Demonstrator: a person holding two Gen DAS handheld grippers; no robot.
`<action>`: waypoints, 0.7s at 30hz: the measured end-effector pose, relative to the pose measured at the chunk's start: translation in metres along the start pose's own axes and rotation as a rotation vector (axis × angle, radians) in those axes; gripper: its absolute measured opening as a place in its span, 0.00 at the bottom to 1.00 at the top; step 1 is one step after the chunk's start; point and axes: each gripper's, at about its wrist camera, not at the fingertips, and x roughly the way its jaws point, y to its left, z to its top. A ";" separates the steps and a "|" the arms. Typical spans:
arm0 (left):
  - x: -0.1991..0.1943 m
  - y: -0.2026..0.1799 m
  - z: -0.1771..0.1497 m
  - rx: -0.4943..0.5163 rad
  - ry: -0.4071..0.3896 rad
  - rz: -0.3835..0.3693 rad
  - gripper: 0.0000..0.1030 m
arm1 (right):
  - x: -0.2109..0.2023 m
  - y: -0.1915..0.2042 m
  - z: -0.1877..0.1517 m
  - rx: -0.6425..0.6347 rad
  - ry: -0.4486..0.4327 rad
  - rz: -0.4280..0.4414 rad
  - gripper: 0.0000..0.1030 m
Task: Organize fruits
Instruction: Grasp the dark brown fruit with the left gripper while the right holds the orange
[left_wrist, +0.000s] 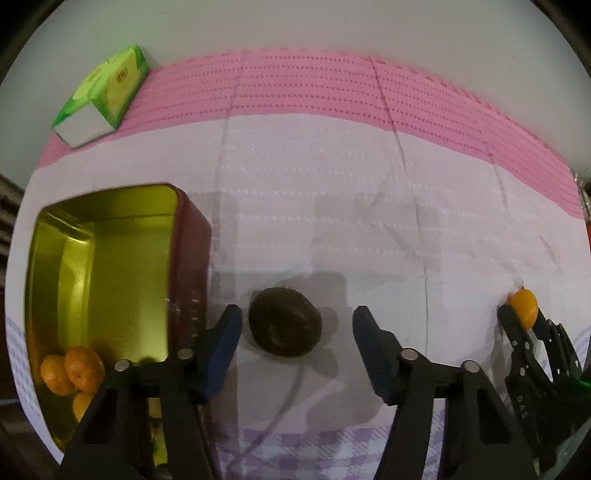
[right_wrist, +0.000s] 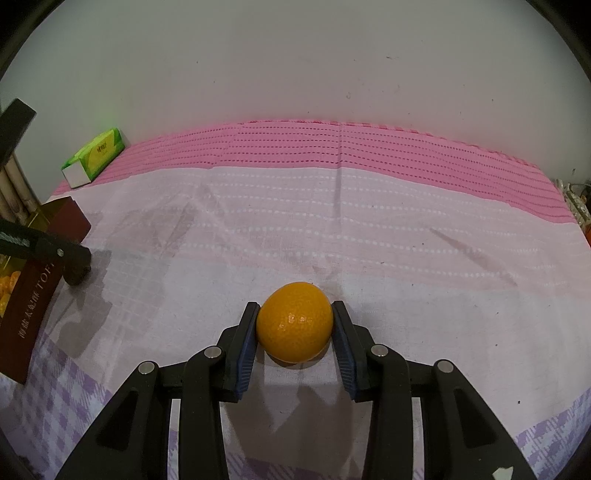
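Fruits lie on a cloth-covered desk (right_wrist: 406, 236). A dark brown fruit (left_wrist: 284, 321) sits between the spread fingers of the left hand-held gripper (left_wrist: 297, 325), whose pads do not touch it, just beside the red tin (left_wrist: 192, 266) near the desk's left edge. Several small oranges (left_wrist: 74, 373) rest inside the tin's gold interior. The right hand-held gripper (right_wrist: 295, 328) pinches an orange (right_wrist: 294, 321) on the cloth. A green box (left_wrist: 107, 92) stands at the far left corner.
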 end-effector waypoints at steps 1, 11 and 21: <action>0.001 0.000 -0.001 -0.002 0.003 0.000 0.57 | 0.000 0.000 0.000 0.000 0.000 0.000 0.36; 0.002 0.003 -0.006 -0.004 -0.006 -0.008 0.43 | 0.001 0.000 0.001 0.000 0.000 0.000 0.36; -0.008 0.003 -0.012 0.003 -0.027 -0.019 0.43 | 0.002 0.001 0.001 -0.007 0.002 -0.010 0.36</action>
